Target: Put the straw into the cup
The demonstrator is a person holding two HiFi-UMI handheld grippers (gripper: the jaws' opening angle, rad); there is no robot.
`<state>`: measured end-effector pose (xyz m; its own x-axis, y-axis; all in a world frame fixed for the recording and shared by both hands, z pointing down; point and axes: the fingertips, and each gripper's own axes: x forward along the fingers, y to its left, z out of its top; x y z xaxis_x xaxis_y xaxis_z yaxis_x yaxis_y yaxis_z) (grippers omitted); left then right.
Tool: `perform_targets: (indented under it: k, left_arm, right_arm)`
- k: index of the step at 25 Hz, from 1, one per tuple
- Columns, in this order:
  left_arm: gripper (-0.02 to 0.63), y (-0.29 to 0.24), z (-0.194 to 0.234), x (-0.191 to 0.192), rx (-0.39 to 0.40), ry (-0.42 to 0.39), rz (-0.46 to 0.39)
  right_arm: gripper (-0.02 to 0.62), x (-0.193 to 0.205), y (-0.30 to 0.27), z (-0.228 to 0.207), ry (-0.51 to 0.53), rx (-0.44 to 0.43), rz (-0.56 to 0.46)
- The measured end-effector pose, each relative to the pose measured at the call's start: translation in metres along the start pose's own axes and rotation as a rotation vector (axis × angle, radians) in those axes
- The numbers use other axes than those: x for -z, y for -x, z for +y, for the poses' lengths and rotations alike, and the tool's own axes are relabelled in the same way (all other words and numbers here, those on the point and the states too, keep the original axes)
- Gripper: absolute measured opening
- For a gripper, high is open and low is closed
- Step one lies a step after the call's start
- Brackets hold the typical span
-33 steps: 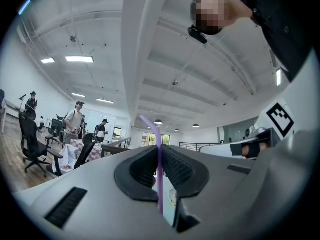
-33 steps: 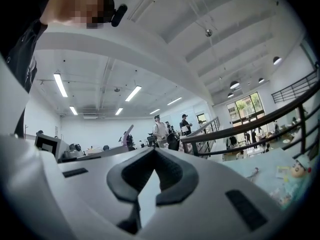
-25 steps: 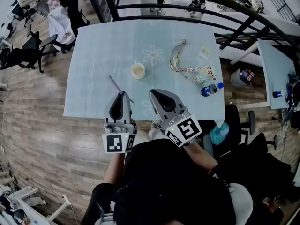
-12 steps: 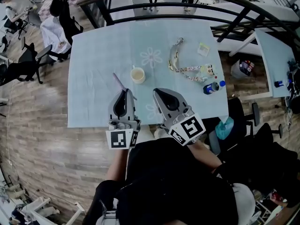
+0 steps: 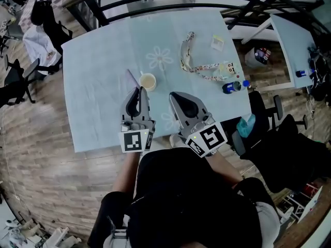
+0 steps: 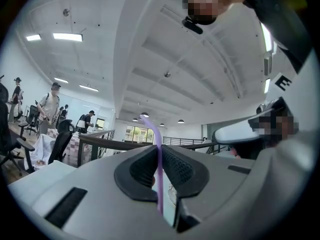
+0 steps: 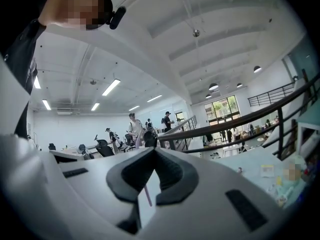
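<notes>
Table (image 5: 98, 56): my left gripper (image 5: 139, 90) clamped on straw (image 5: 132, 77) beside cup (image 5: 148, 81); best stand straw upright over cup, then lower.

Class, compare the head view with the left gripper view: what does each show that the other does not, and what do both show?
Only the head view: the cup, plain from above on the table beside the straw, with a lanyard and a bottle further right. Only the left gripper view: ceiling lights and people standing in the background. Both: the left gripper shut on the purple straw.
</notes>
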<state>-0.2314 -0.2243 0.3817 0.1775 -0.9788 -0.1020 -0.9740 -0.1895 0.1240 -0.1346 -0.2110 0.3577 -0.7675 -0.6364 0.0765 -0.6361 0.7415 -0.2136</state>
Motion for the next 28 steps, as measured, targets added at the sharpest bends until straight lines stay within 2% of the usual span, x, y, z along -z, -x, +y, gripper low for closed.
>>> perform_targets:
  k: [5,11,19,23,26,28]
  left_arm:
    - [0.034,-0.020,0.020,0.031,0.038,0.000,0.058]
    - [0.034,-0.050,0.046,0.062,0.059,0.046,0.072]
    - [0.034,-0.078,0.057,0.117,0.086,0.074,0.132]
    - [0.034,-0.086,0.062,0.152,0.073,0.078,0.220]
    - [0.035,-0.089,0.063,0.166,0.079,0.076,0.234]
    - [0.035,-0.088,0.063,0.177,0.074,0.074,0.285]
  right_arm:
    - [0.009,0.015,-0.012,-0.006,-0.026,0.070,0.032]
    - [0.008,0.027,-0.026,-0.016,-0.047,0.137,0.055]
    - [0.008,0.054,-0.036,-0.028,-0.082,0.194,0.112]
    - [0.008,0.069,-0.042,-0.032,-0.099,0.209,0.145]
    - [0.008,0.080,-0.044,-0.033,-0.110,0.217,0.166]
    - [0.008,0.086,-0.045,-0.033,-0.120,0.221,0.177]
